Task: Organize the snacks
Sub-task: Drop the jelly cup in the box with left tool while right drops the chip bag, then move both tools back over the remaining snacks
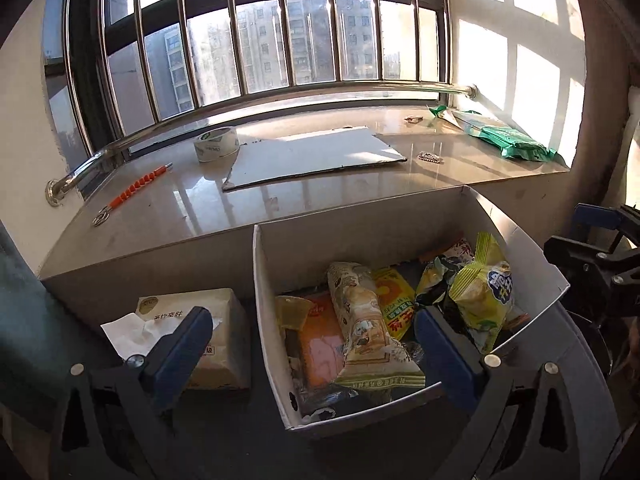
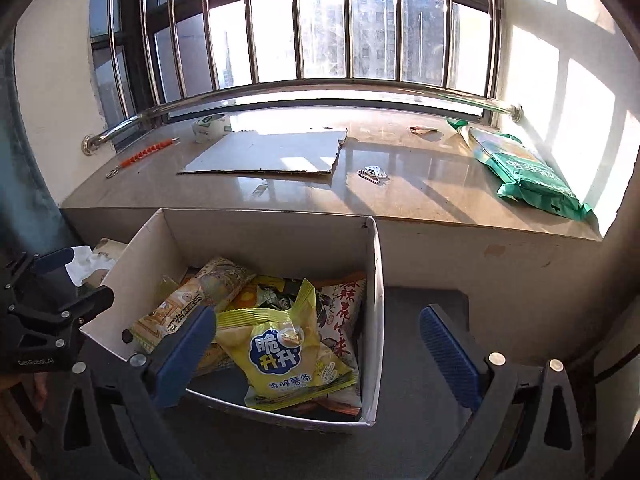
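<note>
A white cardboard box (image 1: 272, 320) (image 2: 372, 280) stands on a dark surface below the window sill and holds several snack packets. A yellow chip bag (image 1: 480, 292) (image 2: 288, 356) lies on top at the right. A long beige packet (image 1: 368, 324) (image 2: 192, 300) lies across the middle. A red-lettered peanut packet (image 2: 340, 320) lies at the box's right wall. My left gripper (image 1: 316, 344) is open and empty above the box's near left corner. My right gripper (image 2: 320, 356) is open and empty above the box's near right corner.
A tissue pack (image 1: 216, 332) sits left of the box. On the marble sill (image 1: 168, 204) lie a cardboard sheet (image 1: 316, 156) (image 2: 264, 152), a tape roll (image 1: 216, 144), an orange-handled tool (image 1: 136, 192), a small chain (image 2: 374, 172) and a green packet (image 1: 508, 136) (image 2: 528, 172).
</note>
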`<action>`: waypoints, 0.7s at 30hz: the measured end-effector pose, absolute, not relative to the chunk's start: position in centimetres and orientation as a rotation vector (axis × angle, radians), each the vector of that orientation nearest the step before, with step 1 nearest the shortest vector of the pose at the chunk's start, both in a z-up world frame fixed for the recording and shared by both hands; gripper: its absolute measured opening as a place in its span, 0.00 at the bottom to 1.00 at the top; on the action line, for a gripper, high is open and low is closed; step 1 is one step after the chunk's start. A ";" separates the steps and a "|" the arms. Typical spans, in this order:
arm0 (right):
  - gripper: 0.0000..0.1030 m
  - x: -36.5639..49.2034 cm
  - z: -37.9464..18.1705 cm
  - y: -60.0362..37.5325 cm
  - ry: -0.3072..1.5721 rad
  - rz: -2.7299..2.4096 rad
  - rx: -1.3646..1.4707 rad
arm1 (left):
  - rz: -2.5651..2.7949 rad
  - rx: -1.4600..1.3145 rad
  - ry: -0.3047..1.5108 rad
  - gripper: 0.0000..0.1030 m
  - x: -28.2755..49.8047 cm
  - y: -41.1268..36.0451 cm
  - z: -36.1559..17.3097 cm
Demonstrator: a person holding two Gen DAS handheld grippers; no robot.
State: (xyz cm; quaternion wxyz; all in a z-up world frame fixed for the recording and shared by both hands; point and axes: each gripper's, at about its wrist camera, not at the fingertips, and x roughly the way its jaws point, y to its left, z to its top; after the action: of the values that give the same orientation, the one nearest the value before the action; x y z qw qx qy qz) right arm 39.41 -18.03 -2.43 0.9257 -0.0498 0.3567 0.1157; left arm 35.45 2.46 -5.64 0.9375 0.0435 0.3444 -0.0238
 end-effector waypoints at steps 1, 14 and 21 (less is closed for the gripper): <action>1.00 38.6 -2.2 -17.9 0.715 0.236 -0.112 | -0.065 0.076 0.697 1.00 34.5 2.5 -5.1; 1.00 20.6 0.2 -18.1 0.710 0.559 -0.048 | -0.186 0.182 0.576 1.00 15.0 1.0 1.5; 1.00 12.1 -1.3 -23.7 0.545 0.718 0.418 | -0.251 0.024 0.478 1.00 2.8 0.4 -0.6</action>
State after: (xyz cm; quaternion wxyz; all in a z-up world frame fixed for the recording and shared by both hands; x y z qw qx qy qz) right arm 12.13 -23.68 -1.33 0.8791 0.2003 0.2614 0.3445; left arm 2.80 0.38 -0.56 0.9637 0.0120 0.2360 -0.1240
